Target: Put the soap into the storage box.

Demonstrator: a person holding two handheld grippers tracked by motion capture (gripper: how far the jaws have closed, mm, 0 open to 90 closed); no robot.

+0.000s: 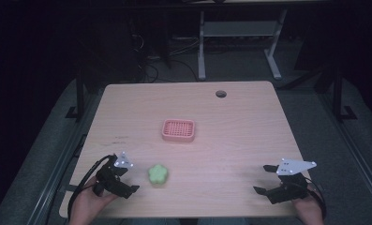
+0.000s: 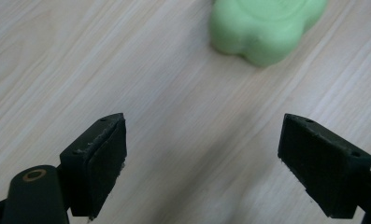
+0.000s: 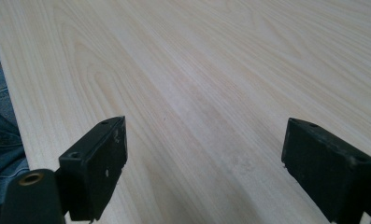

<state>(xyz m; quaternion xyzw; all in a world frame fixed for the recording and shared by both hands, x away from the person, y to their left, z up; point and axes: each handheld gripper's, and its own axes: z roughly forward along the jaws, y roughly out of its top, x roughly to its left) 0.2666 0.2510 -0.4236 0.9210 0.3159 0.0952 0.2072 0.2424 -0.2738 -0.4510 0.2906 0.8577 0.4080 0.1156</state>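
Observation:
A green flower-shaped soap point(image 1: 158, 174) lies on the wooden table near its front left, and it fills the top of the left gripper view point(image 2: 266, 27). My left gripper point(image 1: 131, 177) stands open just left of the soap, a short gap away; in its own view point(image 2: 203, 158) bare wood lies between the jaws. A pink ridged soap dish point(image 1: 178, 131) sits at the table's middle, with nothing on it. My right gripper point(image 1: 264, 178) is open at the front right over bare wood point(image 3: 204, 163).
The table point(image 1: 235, 136) has a round cable hole point(image 1: 220, 93) near its back edge. Beyond it stand desk legs point(image 1: 201, 47) and cables on a dark floor. A blue denim leg point(image 3: 1, 135) shows past the table edge in the right gripper view.

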